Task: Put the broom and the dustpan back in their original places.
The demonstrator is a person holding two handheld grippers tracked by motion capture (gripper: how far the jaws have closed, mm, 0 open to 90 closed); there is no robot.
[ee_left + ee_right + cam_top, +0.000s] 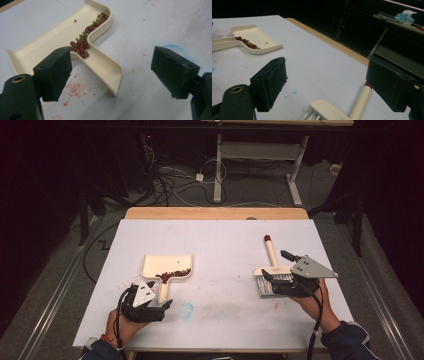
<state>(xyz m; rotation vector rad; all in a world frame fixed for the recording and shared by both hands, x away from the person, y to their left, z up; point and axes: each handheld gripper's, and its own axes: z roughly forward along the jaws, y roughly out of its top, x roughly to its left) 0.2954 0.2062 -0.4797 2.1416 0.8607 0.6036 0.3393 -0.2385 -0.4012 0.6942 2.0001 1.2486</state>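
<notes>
The dustpan [166,268] with beans lay on the bench, its handle pointing toward the left gripper [148,301], jaws released. The right gripper [286,270], also released, stood over the brush [271,270].

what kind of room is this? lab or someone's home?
Probably a lab or recording workspace: a paper-covered table in a dark room, loose cables across the floor, and another height-adjustable desk frame behind.
</notes>
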